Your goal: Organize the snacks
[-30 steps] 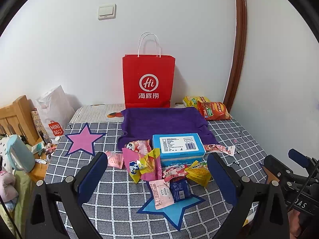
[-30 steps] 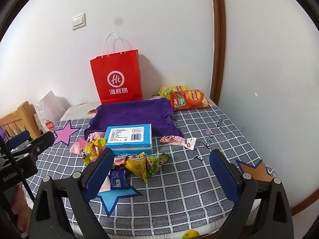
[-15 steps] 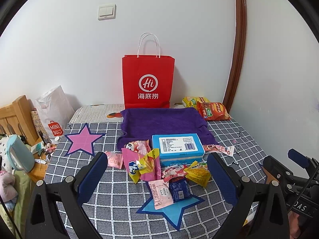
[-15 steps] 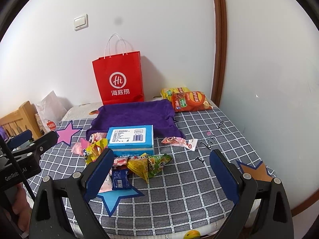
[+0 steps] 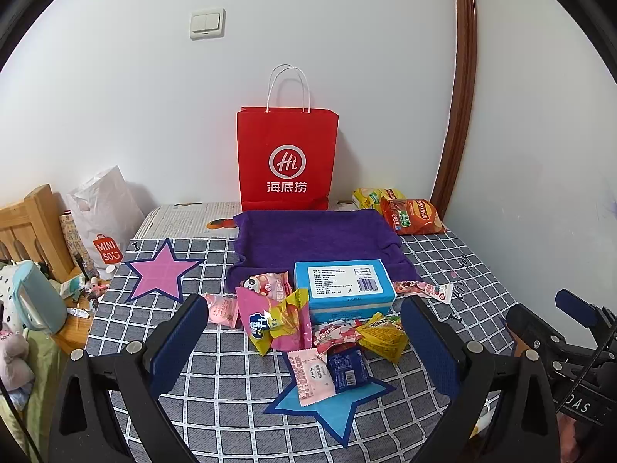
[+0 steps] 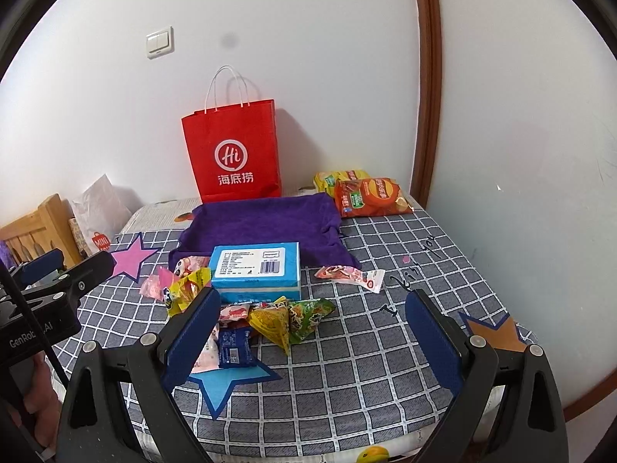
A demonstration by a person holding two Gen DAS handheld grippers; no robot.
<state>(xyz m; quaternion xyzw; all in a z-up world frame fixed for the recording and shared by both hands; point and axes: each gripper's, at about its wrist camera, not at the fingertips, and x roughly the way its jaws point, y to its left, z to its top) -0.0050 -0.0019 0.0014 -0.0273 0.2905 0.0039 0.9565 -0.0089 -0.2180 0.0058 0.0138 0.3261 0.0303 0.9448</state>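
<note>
Here, both grippers are held above the near edge of a surface covered with a grey checked cloth [image 5: 231,382], and nothing is gripped by either one. The left gripper [image 5: 304,339] is opened wide, its blue pads [image 5: 175,341] well apart, and the snack pile is seen between them. The right gripper [image 6: 312,343] is opened equally wide and is empty too. A blue box [image 5: 343,283] is laid flat at the front edge of a purple towel [image 5: 312,237], which is spread before a red paper bag [image 5: 287,162] standing upright against the wall. Just left of the box a pink packet [image 5: 270,316] and a yellow packet [image 5: 287,314] are piled together. In front of the box a yellow triangular packet [image 5: 381,333] and a green packet [image 6: 308,316] are found, and a dark blue packet [image 5: 349,368] and a pale pink packet [image 5: 312,376] are resting on a blue star [image 5: 331,405]. A long pink wrapper [image 6: 351,276] is lying apart, to the right of the box. Two chip bags [image 6: 366,196] are placed near the far right corner, beside the towel. A pink star [image 5: 160,272] is seen to the left.
</note>
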